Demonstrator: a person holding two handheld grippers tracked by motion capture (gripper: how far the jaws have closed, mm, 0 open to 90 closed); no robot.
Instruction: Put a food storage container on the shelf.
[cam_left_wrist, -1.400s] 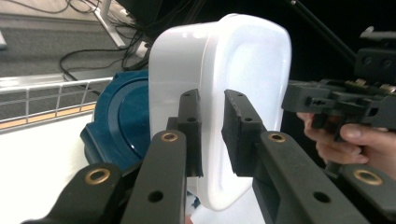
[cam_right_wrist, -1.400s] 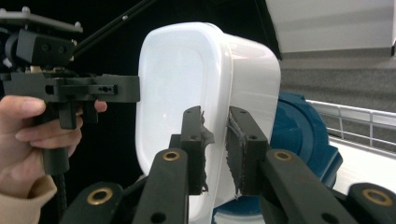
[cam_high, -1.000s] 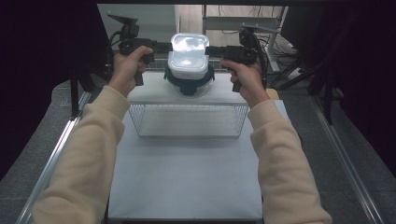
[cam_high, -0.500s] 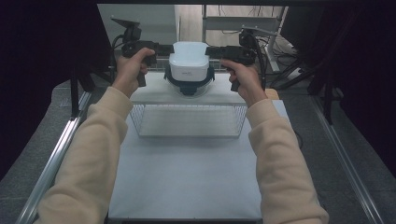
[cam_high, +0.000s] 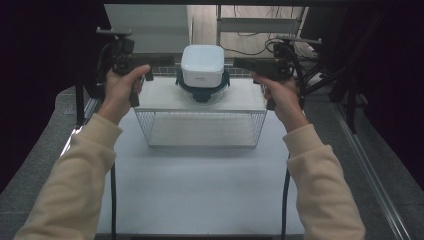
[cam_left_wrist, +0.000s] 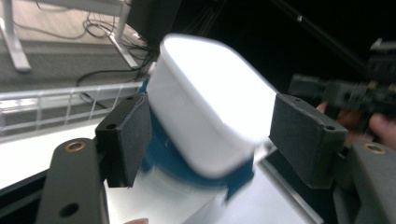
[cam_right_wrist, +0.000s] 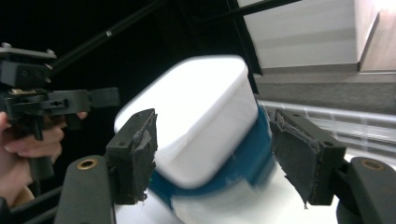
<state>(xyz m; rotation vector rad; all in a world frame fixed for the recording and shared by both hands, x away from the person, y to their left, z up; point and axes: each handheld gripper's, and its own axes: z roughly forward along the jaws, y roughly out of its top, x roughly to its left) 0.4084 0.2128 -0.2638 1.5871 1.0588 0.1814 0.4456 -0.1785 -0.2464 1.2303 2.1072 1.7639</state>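
Now one container (cam_high: 202, 71) with a white lid and blue clasps sits at upper centre of the frame, atop a single white wire rack (cam_high: 200, 122) on the counter (cam_high: 200, 190). Left gripper (cam_high: 167, 61) and right gripper (cam_high: 240, 64) flank it, fingers (cam_left_wrist: 125, 135) just opened, released and apart from it.

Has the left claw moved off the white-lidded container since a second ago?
Yes. The left claw has just opened and pulled leftward from the container on the wire shelf.

Container (cam_high: 202, 67) on rack (cam_high: 150, 98), seemingly centred.
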